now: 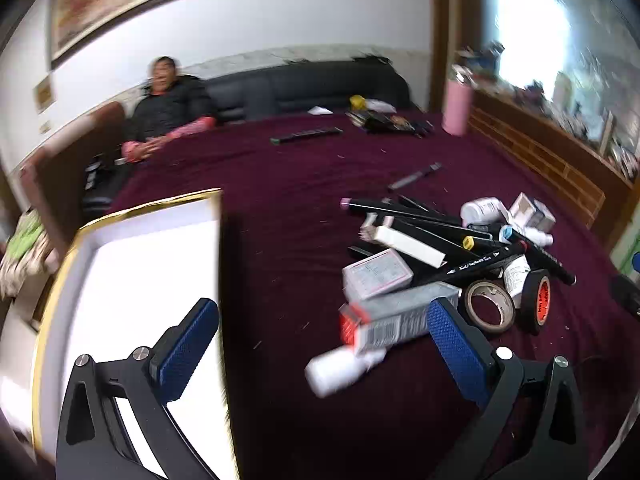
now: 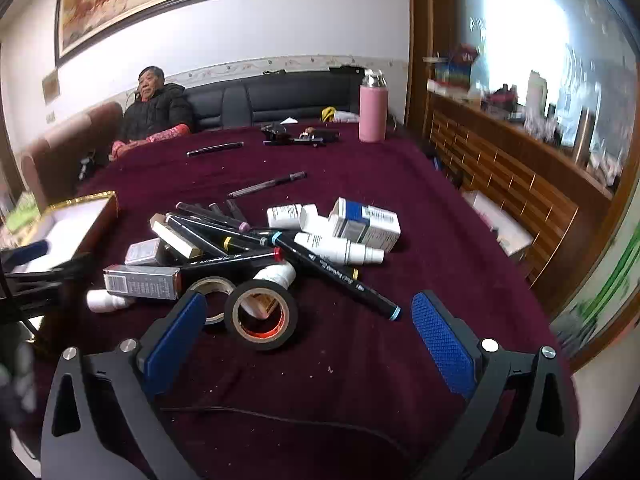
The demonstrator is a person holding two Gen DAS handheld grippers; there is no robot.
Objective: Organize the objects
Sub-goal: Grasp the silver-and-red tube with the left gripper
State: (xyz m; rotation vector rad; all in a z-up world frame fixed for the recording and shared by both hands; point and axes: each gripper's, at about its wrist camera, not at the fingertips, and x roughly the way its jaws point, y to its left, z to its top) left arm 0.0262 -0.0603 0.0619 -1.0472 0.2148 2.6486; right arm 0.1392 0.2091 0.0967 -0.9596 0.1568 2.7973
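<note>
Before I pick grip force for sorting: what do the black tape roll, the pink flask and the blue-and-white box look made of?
Black tape roll: glossy plastic tape, likely vinyl, wound on an orange-printed core that looks like card.
Pink flask: matte pink body, perhaps a coating or sleeve, under a shiny, metal-looking cap.
Blue-and-white box: printed cardboard, going by its sharp folded edges.

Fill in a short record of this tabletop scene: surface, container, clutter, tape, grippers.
surface: maroon cloth-covered table
container: gold-rimmed white open box, at the pile's left
clutter: black marker pens, white plastic bottles, small cartons heaped together
tape: black tape roll beside tan tape roll
grippers: left gripper and right gripper open, holding nothing
</note>
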